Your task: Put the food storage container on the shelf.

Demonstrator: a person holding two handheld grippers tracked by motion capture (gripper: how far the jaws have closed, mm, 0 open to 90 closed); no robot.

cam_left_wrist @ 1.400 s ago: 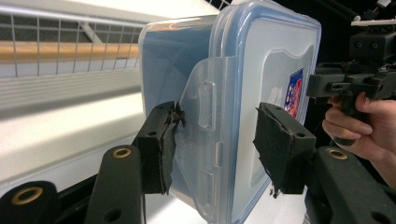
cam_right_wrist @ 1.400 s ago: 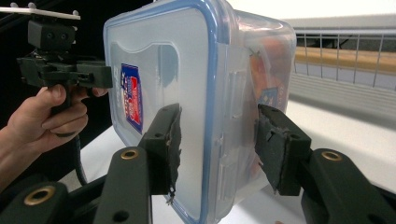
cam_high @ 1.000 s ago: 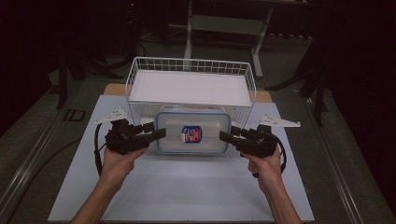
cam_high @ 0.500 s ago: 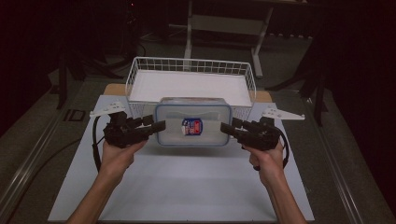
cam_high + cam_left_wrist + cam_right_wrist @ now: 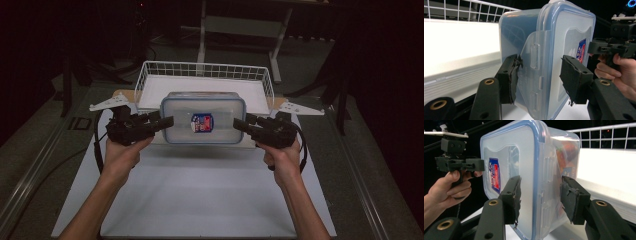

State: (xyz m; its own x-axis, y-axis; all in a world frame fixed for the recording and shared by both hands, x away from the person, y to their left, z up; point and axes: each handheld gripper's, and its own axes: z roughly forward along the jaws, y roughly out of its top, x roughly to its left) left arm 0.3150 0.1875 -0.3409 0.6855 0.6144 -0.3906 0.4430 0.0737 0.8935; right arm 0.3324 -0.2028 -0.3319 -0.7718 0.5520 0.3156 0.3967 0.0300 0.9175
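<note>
Nearest, two forearms coming in over the white counter (image 5: 200, 195), each hand wrapped round a tool. Left tool (image 5: 167, 121) at the box's left end, right tool (image 5: 239, 123) at its right end, facing each other so the load sits balanced between them.

Between them, the box (image 5: 203, 117): clear plastic, blue-rimmed lid, a small red and blue label (image 5: 201, 122) on top. Carried level and, judging by the shadow beneath it, lifted off the counter, just short of the basket's near rim. One grip per end probably because the box is too wide and too slippery for a single tool.

In the left tool view, jaws partly open, straddling the lid clasp (image 5: 535, 75) at the end wall; left pad (image 5: 512, 80) pressed on the wall, the other pad just beside the lid face, contact there hard to confirm. In the right tool view, the same arrangement: jaws (image 5: 540, 200) set either side of the lid edge, near pad against the lid, far pad close to the side wall. Something red and orange dimly visible inside through the wall.

Farthest, the white wire basket (image 5: 205, 69), open-topped with a bare white floor, directly behind the box. Likely the destination, given the box lined up with it.
</note>
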